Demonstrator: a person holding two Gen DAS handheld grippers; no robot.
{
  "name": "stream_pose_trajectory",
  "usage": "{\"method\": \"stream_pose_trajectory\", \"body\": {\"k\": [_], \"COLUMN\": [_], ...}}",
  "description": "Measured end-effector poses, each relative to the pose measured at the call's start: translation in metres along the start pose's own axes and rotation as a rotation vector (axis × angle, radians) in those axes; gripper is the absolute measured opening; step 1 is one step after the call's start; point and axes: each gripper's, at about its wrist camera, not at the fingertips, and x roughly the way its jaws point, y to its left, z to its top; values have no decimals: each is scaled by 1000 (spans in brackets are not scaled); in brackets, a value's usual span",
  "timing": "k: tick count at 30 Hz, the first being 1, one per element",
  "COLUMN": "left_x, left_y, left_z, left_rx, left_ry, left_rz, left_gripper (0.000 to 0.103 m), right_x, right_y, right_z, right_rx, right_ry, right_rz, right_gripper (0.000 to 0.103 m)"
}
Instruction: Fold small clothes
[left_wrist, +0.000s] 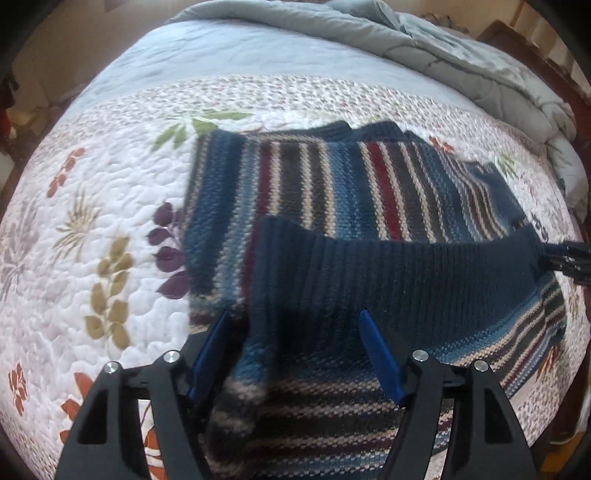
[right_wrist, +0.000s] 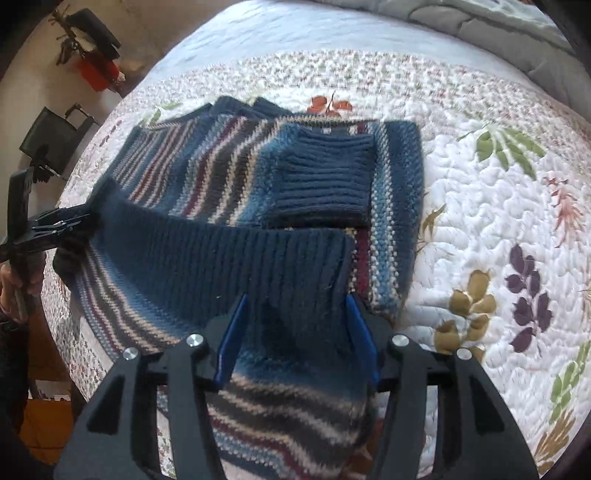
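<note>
A striped knit sweater (left_wrist: 332, 177) in blue, dark red and cream lies flat on the bed. Its navy ribbed hem (left_wrist: 406, 280) is folded up over the body and hangs slack between both grippers. My left gripper (left_wrist: 294, 314) is open over the hem's left end, with the knit lying loose between the blue pads. My right gripper (right_wrist: 295, 297) is open too, the hem's right corner (right_wrist: 314, 266) filling the gap. A sleeve with a navy cuff (right_wrist: 325, 177) is folded across the sweater (right_wrist: 207, 166). Each gripper shows at the edge of the other's view.
A white quilted bedspread (left_wrist: 92, 240) with leaf prints covers the bed. A bunched grey duvet (left_wrist: 424, 40) lies at the far side by the wooden bed frame (left_wrist: 517, 33). Dark furniture (right_wrist: 51, 136) stands beyond the bed's left edge. A hand (right_wrist: 11, 280) holds the left gripper's handle.
</note>
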Motion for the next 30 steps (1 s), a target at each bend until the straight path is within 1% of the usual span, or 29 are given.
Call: {"method": "stream_pose_trajectory", "body": {"k": [1, 3, 4, 5, 6, 7, 8, 9, 11, 13, 14, 19, 22, 25, 30], "left_x": [2, 5, 5, 4, 4, 5, 4, 3, 0, -7, -12, -39, -53, -64, -75], "left_y": [-2, -4, -5, -6, -6, -6, -5, -5, -5, -2, 0, -3, -1, 3, 9], "left_z": [0, -1, -2, -4, -4, -6, -8, -8, -10, -12, -13, -13, -4, 13, 44], "left_rx": [7, 16, 17, 19, 21, 15, -2, -6, -4, -33, -50, -54, -70, -99, -124], "left_ry": [3, 4, 0, -1, 5, 20, 29, 24, 10, -8, -20, -89, -131, -182, -258], "left_rz": [4, 11, 11, 17, 10, -15, -39, -43, -29, -56, -78, -86, -93, -94, -88], "left_gripper": [72, 70, 66, 50, 37, 16, 16, 15, 12, 12, 11, 11, 10, 10, 10], "right_x": [2, 3, 3, 3, 3, 1, 0, -3, -11, -19, -25, -53, -66, -74, -95], "right_y": [1, 5, 6, 8, 10, 10, 11, 12, 15, 16, 17, 20, 22, 20, 10], "right_z": [-1, -4, -6, -8, -10, -12, -12, -14, -17, -20, -22, -22, -15, -3, 31], "right_rx": [0, -22, -32, -42, -46, -45, -44, -45, -47, -46, -47, -47, -57, -41, -13], "right_ry": [5, 13, 13, 16, 18, 11, 5, -5, -21, -38, -48, -107, -133, -166, -244], "right_rz": [5, 5, -1, -18, -29, -29, -25, -18, -11, -6, -4, -9, -20, -25, -26], "right_gripper": [46, 30, 25, 11, 11, 10, 10, 9, 9, 9, 9, 8, 8, 8, 8]}}
